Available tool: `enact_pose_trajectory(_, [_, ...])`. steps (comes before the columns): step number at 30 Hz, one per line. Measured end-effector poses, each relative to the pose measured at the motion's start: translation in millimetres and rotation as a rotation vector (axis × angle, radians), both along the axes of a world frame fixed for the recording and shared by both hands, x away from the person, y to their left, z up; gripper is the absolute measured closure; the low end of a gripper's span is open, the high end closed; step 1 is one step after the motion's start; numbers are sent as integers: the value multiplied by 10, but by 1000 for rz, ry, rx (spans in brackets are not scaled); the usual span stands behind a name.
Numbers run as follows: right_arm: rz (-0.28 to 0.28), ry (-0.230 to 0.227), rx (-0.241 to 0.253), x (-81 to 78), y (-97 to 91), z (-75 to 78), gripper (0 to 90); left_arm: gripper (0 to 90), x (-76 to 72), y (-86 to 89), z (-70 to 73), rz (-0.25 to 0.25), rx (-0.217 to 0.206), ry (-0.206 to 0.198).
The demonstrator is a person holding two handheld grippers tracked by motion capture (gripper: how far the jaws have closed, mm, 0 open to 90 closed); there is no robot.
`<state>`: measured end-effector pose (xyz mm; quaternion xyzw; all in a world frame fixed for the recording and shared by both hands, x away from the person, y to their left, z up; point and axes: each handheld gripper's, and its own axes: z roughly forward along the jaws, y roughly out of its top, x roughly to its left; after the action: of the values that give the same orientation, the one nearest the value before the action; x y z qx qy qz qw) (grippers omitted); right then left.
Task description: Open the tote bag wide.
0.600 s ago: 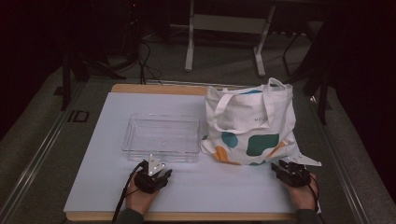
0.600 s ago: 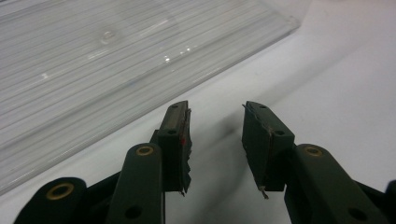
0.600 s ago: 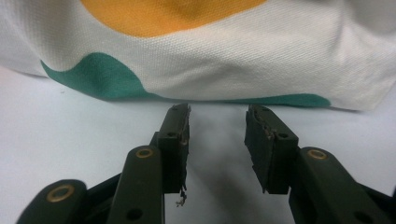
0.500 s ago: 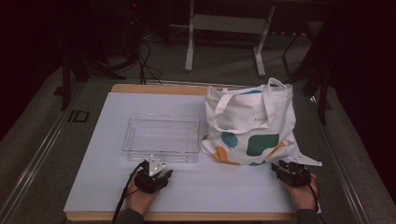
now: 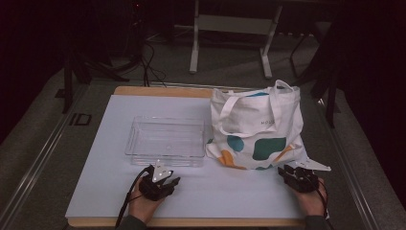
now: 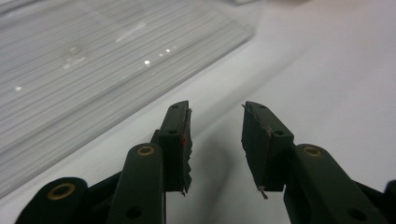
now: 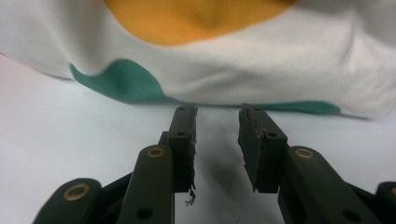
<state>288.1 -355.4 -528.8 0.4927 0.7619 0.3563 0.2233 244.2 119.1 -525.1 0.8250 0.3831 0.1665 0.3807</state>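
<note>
Two tongs parted, empty: left tongs (image 5: 165, 181) face clear ribbed plastic tray (image 5: 165, 139), right tongs (image 5: 287, 173) face white blob-print canvas tote (image 5: 258, 127), likely staged for unpacking.

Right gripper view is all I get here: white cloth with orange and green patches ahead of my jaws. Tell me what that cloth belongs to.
Observer: It is a white fabric tote bag with teal, green and orange patches, standing on the pale table, handles up.
Operator: Report what sits beside it.
Observer: A clear rectangular plastic tray, to the bag's left in the high view; nothing shows in it.
Operator: Give me the other hand-held gripper.
Observer: The left hand-held gripper rests near the tray's front edge, jaws apart with bare table between them.
</note>
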Motion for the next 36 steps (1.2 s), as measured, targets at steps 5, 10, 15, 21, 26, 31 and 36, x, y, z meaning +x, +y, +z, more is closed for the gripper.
enact_pose_trajectory(5, [3, 0, 11, -7, -55, 88, 663, 620, -46, -74, 165, -64, 20, -32])
enact_pose_trajectory(10, [10, -7, 7, -16, -121, 162, 660, 613, -21, -112, 318, -97, -12, -40])
enact_pose_trajectory(15, [22, -19, 3, 25, -160, 266, 673, 610, 42, -141, 444, -113, -24, -58])
enact_pose_trajectory(21, [39, -43, -19, 98, -178, 438, 685, 604, 135, -161, 653, -132, -35, -102])
enact_pose_trajectory(26, [42, -53, -17, 144, -189, 517, 695, 601, 241, -156, 742, -137, -49, -121])
enact_pose_trajectory(31, [46, -60, -17, 203, -219, 601, 690, 599, 416, -178, 812, -152, -60, -104])
enact_pose_trajectory(36, [43, -58, -4, 265, -270, 656, 691, 595, 537, -259, 879, -179, -45, -104])
